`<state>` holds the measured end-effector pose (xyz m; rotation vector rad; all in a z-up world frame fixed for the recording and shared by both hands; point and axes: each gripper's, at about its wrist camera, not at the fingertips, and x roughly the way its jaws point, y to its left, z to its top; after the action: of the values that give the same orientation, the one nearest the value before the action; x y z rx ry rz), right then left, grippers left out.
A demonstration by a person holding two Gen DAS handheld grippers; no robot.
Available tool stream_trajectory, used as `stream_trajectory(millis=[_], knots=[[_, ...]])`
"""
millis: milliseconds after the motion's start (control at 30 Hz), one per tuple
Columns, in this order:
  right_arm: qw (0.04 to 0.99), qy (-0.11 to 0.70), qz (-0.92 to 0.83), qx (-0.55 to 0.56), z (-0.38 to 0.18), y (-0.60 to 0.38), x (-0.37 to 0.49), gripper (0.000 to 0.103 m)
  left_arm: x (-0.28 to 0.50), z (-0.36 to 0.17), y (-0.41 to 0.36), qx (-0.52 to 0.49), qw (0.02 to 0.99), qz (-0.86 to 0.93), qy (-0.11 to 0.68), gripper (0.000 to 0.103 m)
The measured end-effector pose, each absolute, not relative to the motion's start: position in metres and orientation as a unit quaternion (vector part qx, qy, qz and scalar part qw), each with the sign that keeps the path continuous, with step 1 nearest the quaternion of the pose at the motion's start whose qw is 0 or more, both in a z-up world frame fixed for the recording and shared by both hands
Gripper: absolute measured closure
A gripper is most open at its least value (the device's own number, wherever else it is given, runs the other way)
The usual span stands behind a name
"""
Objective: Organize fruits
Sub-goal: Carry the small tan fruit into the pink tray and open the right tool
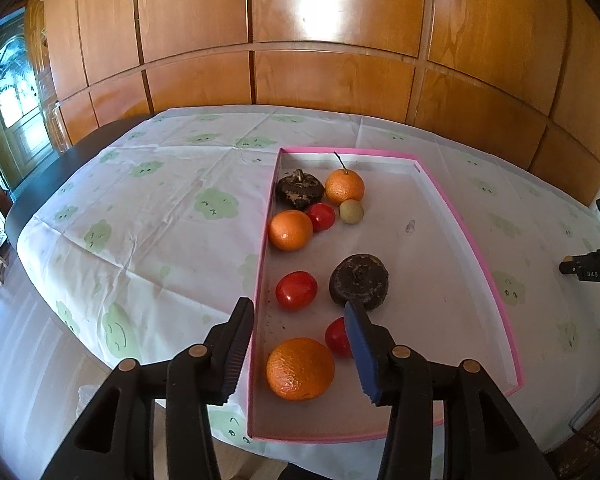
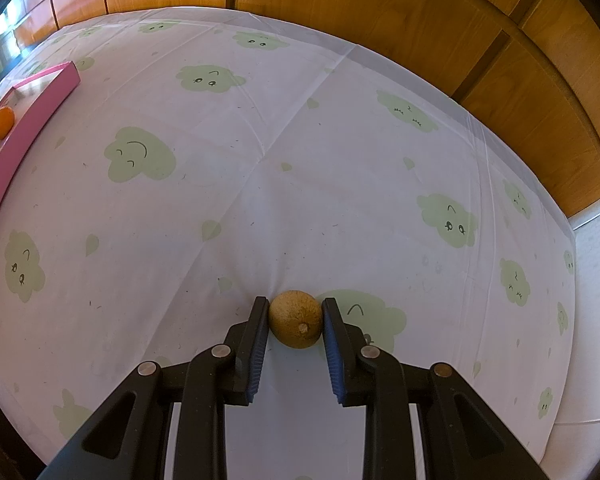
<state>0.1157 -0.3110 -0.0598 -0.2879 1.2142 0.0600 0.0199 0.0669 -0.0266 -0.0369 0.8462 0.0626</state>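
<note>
In the left wrist view a pink-rimmed box (image 1: pixel 466 236) holds three oranges (image 1: pixel 300 369) (image 1: pixel 290 230) (image 1: pixel 344 187), three red fruits (image 1: pixel 296 290), two dark brown fruits (image 1: pixel 359 281) (image 1: pixel 299 190) and a small tan fruit (image 1: pixel 351 211). My left gripper (image 1: pixel 300 322) is open and empty, hovering over the box's near end above the front orange. In the right wrist view my right gripper (image 2: pixel 295 307) is shut on a small brown round fruit (image 2: pixel 295 319) resting on or just above the tablecloth, right of the box (image 2: pixel 32 110).
The table wears a white cloth with green cloud faces (image 2: pixel 284 160). A wooden panelled wall (image 1: pixel 300 40) stands behind the table. The table's left edge is dark (image 1: pixel 40 188). The right gripper's body shows at the far right of the left wrist view (image 1: pixel 596 268).
</note>
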Motion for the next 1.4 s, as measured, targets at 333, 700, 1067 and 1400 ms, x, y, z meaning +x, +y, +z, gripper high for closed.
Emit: stream_trajectory(millis=[333, 700, 1067, 1400], knots=[[0.808, 0.566, 0.023, -0.164, -0.062, -0.307, 0.117, 0.077, 0.023, -0.023, 0.075, -0.028, 0.914, 0.040, 0.403, 0.052], [0.817, 0.561, 0.007, -0.133, -0.042, -0.284, 0.125, 0.077, 0.025, -0.020, 0.078, -0.034, 0.919, 0.036, 0.392, 0.046], [0.849, 0.498, 0.169, -0.053, 0.005, -0.187, 0.122, 0.077, 0.024, -0.023, 0.103, -0.067, 0.915, 0.055, 0.393, 0.046], [0.814, 0.510, 0.279, -0.017, -0.002, -0.059, 0.133, 0.077, 0.024, -0.025, 0.105, -0.072, 0.914, 0.054, 0.394, 0.046]])
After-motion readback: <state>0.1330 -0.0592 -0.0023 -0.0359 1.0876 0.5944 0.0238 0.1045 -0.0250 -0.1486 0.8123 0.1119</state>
